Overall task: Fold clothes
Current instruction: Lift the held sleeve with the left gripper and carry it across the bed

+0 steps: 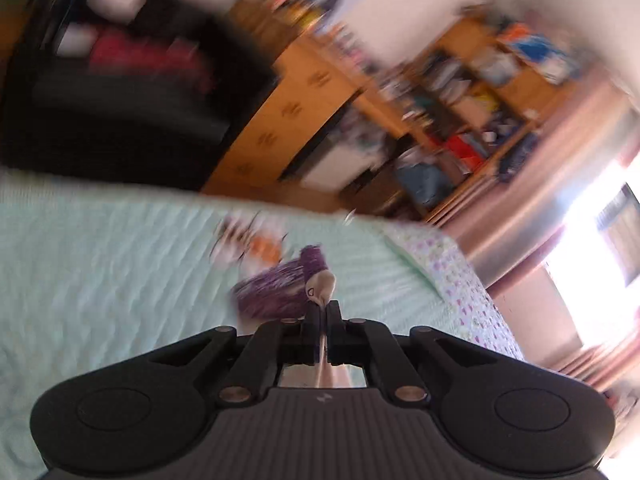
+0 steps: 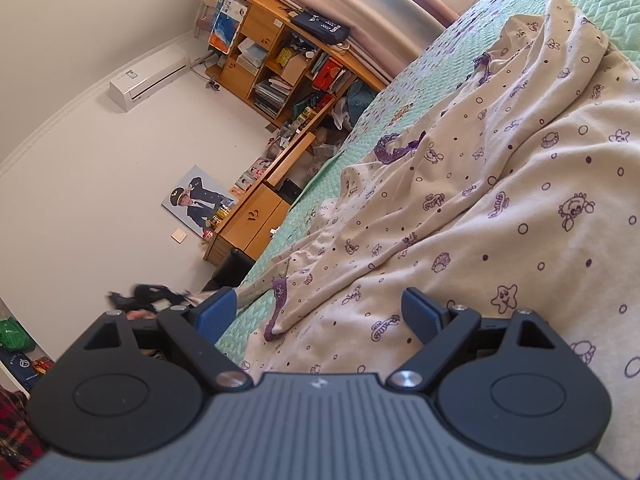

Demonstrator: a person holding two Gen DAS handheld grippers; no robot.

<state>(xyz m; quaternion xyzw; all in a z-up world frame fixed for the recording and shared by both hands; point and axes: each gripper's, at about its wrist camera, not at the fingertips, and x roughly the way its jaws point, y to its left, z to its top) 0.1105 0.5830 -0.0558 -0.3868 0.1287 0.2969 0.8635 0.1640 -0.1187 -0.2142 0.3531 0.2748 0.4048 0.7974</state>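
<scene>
A cream garment (image 2: 500,184) printed with purple sea creatures and trimmed in purple lace lies rumpled across the mint green quilted bed (image 2: 320,184). My right gripper (image 2: 320,308) hovers just over its near part, open, with blue pads (image 2: 218,312) wide apart and nothing between them. In the blurred left wrist view, my left gripper (image 1: 322,308) is shut on a thin cream edge of the garment (image 1: 320,284) with purple lace trim (image 1: 280,284) bunched just past the fingertips, above the bed (image 1: 100,272).
A wooden desk and shelf unit (image 2: 272,80) crammed with books and boxes runs along the bed's far side. A floral pillow (image 1: 452,272) lies at the bed's head. A black chair (image 1: 120,100) stands beyond the bed. Dark items (image 2: 148,294) lie on the floor.
</scene>
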